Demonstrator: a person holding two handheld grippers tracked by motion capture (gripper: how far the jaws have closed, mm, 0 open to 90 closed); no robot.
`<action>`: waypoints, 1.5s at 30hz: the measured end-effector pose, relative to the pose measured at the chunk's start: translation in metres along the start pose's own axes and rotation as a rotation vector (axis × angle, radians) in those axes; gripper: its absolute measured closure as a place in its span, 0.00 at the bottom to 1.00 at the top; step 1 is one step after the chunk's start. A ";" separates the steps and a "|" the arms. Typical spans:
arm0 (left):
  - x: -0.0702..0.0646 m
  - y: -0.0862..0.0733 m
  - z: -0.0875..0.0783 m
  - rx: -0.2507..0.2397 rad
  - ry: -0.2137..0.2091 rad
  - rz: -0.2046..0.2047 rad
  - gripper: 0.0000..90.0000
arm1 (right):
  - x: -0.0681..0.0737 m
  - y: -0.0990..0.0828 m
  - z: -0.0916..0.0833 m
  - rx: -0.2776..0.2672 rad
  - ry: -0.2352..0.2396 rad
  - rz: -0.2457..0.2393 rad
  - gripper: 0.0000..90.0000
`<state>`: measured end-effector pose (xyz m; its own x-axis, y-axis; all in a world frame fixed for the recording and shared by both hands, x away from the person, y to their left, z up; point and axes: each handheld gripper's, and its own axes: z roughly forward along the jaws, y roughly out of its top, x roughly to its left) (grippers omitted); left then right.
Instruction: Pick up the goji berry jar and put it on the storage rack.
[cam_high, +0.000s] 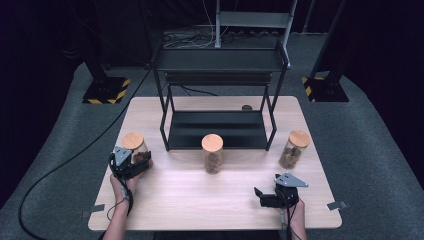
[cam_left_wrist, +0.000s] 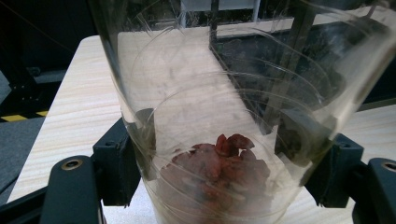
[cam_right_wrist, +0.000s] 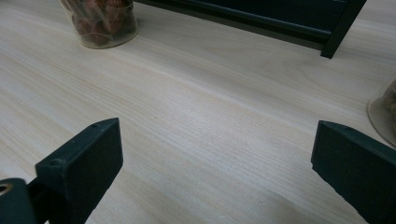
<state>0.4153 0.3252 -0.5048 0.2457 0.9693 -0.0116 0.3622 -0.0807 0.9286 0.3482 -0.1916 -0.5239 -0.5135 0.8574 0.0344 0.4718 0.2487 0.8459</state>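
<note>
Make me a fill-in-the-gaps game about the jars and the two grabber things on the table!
1. The number of jars with round wooden lids on the table is ____.
2. The left gripper is shut on the ____ jar.
3. The jaws of the right gripper stand ____, with nothing between them.
4. The middle jar stands in front of the black ____.

Missing words: three; left; open; shelf

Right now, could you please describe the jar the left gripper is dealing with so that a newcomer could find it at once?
Start from the black two-tier rack at the back of the wooden table; three cork-lidded glass jars stand in a row before it. The left jar stands by the rack's front left leg. Unlike the middle jar and right jar, it is clamped by the left gripper.
</note>
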 end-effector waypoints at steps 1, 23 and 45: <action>0.000 0.000 0.000 0.002 0.001 0.001 0.27 | 0.000 0.000 0.000 0.000 0.000 0.000 0.02; -0.006 0.008 -0.008 -0.012 -0.019 0.021 0.27 | 0.000 0.000 0.000 -0.004 -0.002 -0.001 0.02; -0.020 0.017 -0.010 -0.021 -0.063 0.054 0.27 | 0.000 0.000 0.000 0.002 0.005 -0.004 0.02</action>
<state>0.4074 0.3068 -0.4856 0.3205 0.9471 0.0158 0.3285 -0.1267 0.9360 0.3482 -0.1913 -0.5239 -0.5184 0.8544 0.0338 0.4715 0.2526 0.8449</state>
